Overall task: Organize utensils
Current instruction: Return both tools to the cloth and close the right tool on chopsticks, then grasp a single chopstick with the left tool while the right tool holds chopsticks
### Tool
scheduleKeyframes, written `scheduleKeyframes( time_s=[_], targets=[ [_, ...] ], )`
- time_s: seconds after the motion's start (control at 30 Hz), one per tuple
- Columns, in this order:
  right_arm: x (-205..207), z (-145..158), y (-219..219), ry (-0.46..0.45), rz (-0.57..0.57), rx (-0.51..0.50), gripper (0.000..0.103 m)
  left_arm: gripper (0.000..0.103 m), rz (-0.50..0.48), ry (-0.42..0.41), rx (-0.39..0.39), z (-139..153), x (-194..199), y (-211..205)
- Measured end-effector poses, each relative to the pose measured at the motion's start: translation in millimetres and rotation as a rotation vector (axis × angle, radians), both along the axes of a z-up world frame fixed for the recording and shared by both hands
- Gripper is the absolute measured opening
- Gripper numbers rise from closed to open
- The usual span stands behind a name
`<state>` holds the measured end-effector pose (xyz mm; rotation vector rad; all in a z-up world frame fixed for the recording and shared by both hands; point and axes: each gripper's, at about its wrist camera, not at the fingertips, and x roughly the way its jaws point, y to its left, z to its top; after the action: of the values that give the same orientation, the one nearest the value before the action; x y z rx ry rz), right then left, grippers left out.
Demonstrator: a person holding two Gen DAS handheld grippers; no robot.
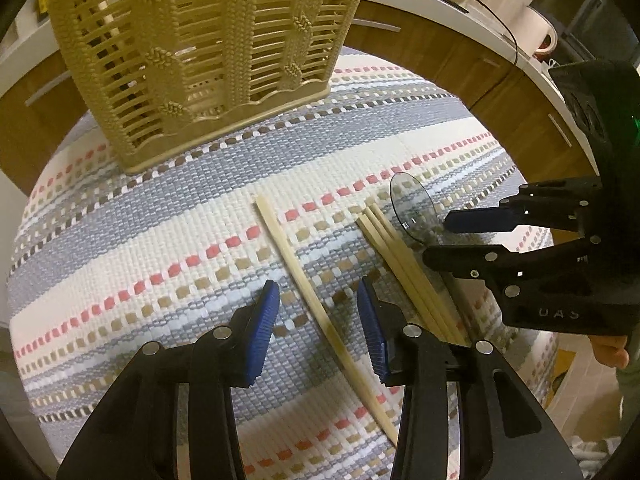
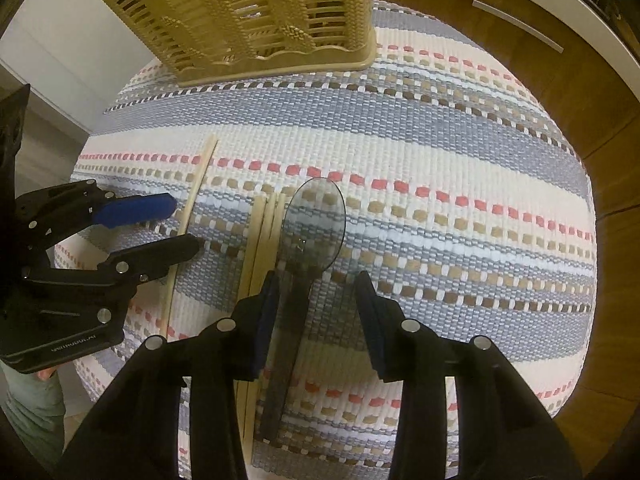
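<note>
Left wrist view first: the left claw (image 1: pixel 318 300) hangs over the striped mat (image 1: pixel 120 240), fingers apart and nothing clamped. A single chopstick (image 1: pixel 316 308) runs right through the gap, slanting from ahead-left to behind-right, and I cannot tell whether either pad touches it. Just right of the right pad lies a bundle of chopsticks (image 1: pixel 404 268), side by side, and past their far ends sits the clear spoon (image 1: pixel 412 210), bowl forward. The right claw (image 1: pixel 436 236) comes in from the right, its tips just beside that spoon bowl. Well ahead and to the left stands the beige slatted basket (image 1: pixel 200 52), upright on the mat, with a broad stretch of bare mat between it and the claw.

Over to the right wrist view: the right claw (image 2: pixel 318 292) is spread wide, holding nothing, and the spoon (image 2: pixel 312 224) lies between its fingers, handle running back close along the left pad. The bundle (image 2: pixel 266 228) lies tight against the spoon's left. Further left the single chopstick (image 2: pixel 192 200) passes between the parted fingers of the left claw (image 2: pixel 188 224). The basket (image 2: pixel 256 12) stands ahead, slightly left; open mat (image 2: pixel 460 200) spreads to the right, up to its edge
</note>
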<state>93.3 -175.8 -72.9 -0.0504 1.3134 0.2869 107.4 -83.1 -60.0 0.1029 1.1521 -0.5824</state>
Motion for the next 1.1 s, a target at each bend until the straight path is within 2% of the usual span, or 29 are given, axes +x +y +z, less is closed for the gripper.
scheduleKeyframes(
  time_s=[0.33, 0.5, 0.63, 0.77, 0.93, 1.0, 1.1],
  targets=[
    [0, -7, 20, -0.030, 0.029, -0.080, 0.035, 0.038, -0.023, -0.043, 0.082, -4, -2, -24],
    [-1, -8, 18, -0.006, 0.008, -0.012, 0.031, 0.038, -0.014, -0.010, 0.021, -7, 0, -24],
    [-1, -9, 18, -0.013, 0.008, -0.016, 0.028, 0.038, -0.003, -0.014, 0.020, -6, 2, -22],
    [-4, -1, 9, -0.023, -0.021, 0.026, 0.028, 0.038, 0.009, -0.022, 0.010, -4, 2, -15],
    [-4, 10, 16, -0.042, 0.012, 0.073, 0.028, 0.038, 0.017, -0.020, 0.005, -3, 3, -5],
    [-3, 8, 21, -0.034, 0.018, 0.073, 0.020, 0.038, 0.017, -0.019, 0.002, -3, 3, -4],
    [2, 3, 26, -0.019, 0.018, 0.061, 0.017, 0.038, 0.013, -0.020, -0.002, -2, 1, 4]
  ],
)
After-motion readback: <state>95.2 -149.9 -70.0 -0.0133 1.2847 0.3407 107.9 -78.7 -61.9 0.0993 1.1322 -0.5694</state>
